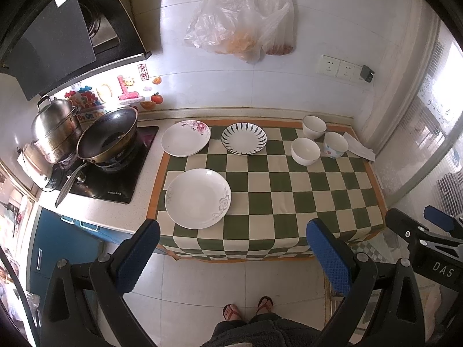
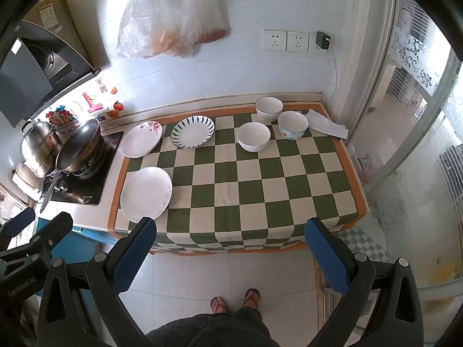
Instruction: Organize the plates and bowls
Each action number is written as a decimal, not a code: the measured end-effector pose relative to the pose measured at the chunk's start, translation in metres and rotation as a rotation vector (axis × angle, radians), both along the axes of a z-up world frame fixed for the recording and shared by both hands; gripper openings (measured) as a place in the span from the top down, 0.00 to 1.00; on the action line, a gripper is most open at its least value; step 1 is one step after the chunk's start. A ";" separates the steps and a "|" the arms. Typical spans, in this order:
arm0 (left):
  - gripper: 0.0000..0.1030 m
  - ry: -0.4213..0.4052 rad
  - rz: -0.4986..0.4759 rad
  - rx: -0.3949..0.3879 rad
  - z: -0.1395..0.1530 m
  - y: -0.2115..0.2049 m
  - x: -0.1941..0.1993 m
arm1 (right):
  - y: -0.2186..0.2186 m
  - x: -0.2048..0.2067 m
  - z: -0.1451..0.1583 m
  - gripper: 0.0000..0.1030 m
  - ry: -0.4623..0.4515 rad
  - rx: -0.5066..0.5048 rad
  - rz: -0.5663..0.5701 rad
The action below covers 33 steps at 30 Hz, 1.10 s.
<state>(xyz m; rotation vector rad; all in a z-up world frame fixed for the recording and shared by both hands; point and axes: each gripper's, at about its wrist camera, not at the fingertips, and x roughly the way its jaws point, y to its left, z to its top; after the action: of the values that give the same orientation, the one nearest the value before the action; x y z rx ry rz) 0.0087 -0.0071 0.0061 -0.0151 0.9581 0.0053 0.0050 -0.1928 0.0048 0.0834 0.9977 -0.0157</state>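
- Left gripper [image 1: 231, 256] and right gripper [image 2: 230, 256]: both released, empty, held off the desk [image 2: 289, 199].
- White plate [image 1: 198, 198], lower left: stiff, glazed, breakable; pinch its rim.
- Two plates [image 1: 243, 138] upper centre, bowls [image 2: 253, 136] upper right: slippery; grip a wall.

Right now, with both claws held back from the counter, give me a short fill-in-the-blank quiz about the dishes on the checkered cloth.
1. The number of plates on the checkered cloth is ____.
2. The bowls stand grouped at the cloth's far ____ corner.
3. The striped plate lies between the flowered plate and the ____.
4. Both the left claw and the right claw are ____, holding nothing.

Missing words: three; right; bowls; open
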 end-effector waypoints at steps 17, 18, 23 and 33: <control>0.00 0.136 0.253 0.062 -0.143 0.083 0.092 | 0.057 0.122 -0.170 0.00 0.132 0.081 0.240; 0.00 0.155 0.259 0.060 -0.154 0.089 0.097 | 0.065 0.131 -0.183 0.00 0.153 0.098 0.250; 0.03 0.284 0.261 -0.017 -0.222 0.138 0.150 | 0.107 0.190 -0.261 0.04 0.267 0.151 0.270; 0.42 0.506 0.150 -0.089 -0.327 0.205 0.237 | 0.173 0.289 -0.378 0.27 0.470 0.252 0.231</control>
<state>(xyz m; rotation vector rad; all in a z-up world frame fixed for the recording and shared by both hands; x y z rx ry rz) 0.2461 0.1975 -0.3208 -0.1750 1.4609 0.1093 0.2936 -0.0199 -0.3736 0.2008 1.4708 0.3146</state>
